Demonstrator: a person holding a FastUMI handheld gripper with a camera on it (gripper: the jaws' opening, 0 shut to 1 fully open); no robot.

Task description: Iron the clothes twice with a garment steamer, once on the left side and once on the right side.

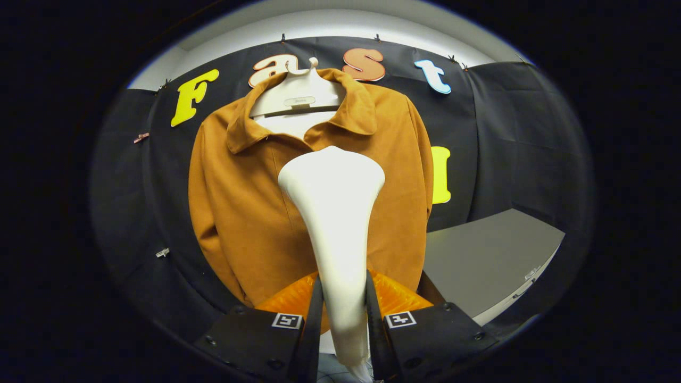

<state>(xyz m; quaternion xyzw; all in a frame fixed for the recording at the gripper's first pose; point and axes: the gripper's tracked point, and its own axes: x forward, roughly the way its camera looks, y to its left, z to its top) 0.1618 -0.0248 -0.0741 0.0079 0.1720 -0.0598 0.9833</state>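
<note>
Staged recording booth, not a lived-in home. Black cloth wall (495,138) clipped up along a white upper wall (340,24), small metal clips (163,252) pinned into the cloth. Brown collared shirt (245,213) hung on a white hanger (298,93) flat against that cloth. Bare grey desk (489,260) off to the side.
</note>
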